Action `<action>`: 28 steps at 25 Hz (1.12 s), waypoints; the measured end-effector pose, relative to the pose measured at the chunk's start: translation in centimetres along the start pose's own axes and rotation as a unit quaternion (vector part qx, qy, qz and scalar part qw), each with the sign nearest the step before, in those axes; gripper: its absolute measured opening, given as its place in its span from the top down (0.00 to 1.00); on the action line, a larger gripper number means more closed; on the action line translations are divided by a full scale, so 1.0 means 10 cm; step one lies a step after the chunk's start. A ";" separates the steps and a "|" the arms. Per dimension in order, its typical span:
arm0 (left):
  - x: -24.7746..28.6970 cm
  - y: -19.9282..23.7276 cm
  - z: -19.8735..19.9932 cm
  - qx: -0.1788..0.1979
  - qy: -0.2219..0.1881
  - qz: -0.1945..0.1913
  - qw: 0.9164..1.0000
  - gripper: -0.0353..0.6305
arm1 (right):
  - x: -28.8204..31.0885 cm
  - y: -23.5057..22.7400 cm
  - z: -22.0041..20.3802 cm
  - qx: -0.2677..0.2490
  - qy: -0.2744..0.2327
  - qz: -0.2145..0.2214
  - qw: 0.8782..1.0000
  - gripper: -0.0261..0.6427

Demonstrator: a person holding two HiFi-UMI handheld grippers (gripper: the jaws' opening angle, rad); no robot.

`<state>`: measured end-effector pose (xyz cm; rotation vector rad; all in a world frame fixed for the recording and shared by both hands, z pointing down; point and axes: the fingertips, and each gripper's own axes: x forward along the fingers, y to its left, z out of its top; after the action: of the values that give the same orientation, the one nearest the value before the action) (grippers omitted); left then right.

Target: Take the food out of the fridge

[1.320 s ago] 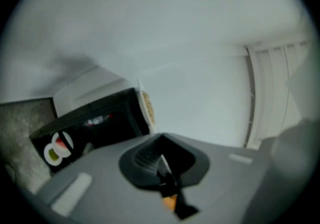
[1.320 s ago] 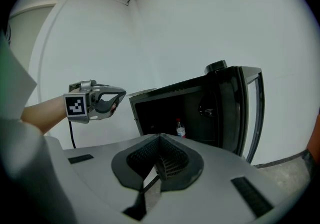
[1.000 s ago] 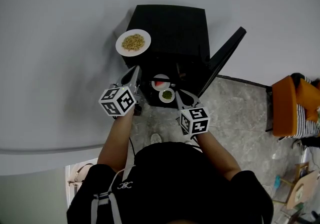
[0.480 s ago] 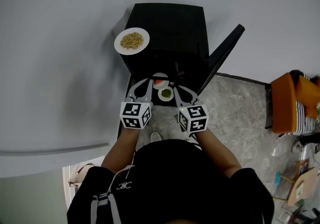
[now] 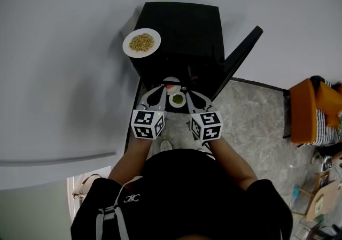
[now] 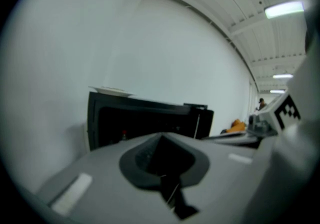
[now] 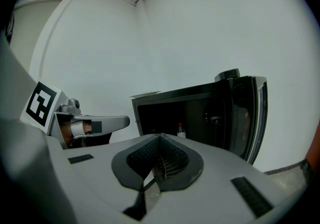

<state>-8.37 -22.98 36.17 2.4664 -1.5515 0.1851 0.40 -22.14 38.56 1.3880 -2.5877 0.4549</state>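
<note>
The left tongs (image 5: 155,93) and the right tongs (image 5: 192,100) are both sitting fully closed with nothing between them, pointing side by side at the open front of the black fridge (image 5: 179,25), whose door (image 5: 243,54) is standing swung out to the right.

The step in hand looks like the approach for another item. A plate of grain (image 5: 141,43) is already resting on the fridge top, while a dish of red food (image 5: 171,84) and a dish of green food (image 5: 177,100) are waiting at the opening, just ahead of the tips. Next, one pair will probably be needing to open, then close on a dish rim and keep it level.

Only the head view is showing those two dishes. Only the right gripper view is showing a small bottle (image 7: 181,129) standing inside the dark compartment.
</note>
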 end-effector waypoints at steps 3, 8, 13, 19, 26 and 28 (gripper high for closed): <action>0.01 -0.01 -0.05 0.008 0.007 -0.003 1.000 0.95 | 0.01 0.00 -0.02 0.002 0.000 0.000 1.000 0.96; 0.00 -0.05 -0.09 0.005 0.012 -0.010 1.000 0.95 | 0.02 0.02 -0.04 0.003 0.004 0.003 1.000 0.96; -0.03 -0.05 -0.14 0.000 0.018 -0.010 1.000 0.95 | 0.04 0.03 -0.07 0.006 0.005 0.004 1.000 0.96; -0.07 0.10 -0.17 -0.027 0.014 0.019 0.999 0.95 | 0.04 0.03 -0.11 0.007 0.013 0.006 1.000 0.96; -0.11 0.23 -0.41 -0.051 0.024 0.054 0.997 0.95 | 0.06 0.07 -0.36 0.024 0.044 0.027 0.998 0.96; -0.13 0.18 -0.48 -0.052 0.023 0.064 0.996 0.95 | 0.03 0.08 -0.45 0.025 0.051 0.044 0.997 0.96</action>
<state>-10.46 -21.38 40.74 2.2702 -1.6562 0.1763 -0.35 -20.40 42.74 1.2348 -2.5781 0.5929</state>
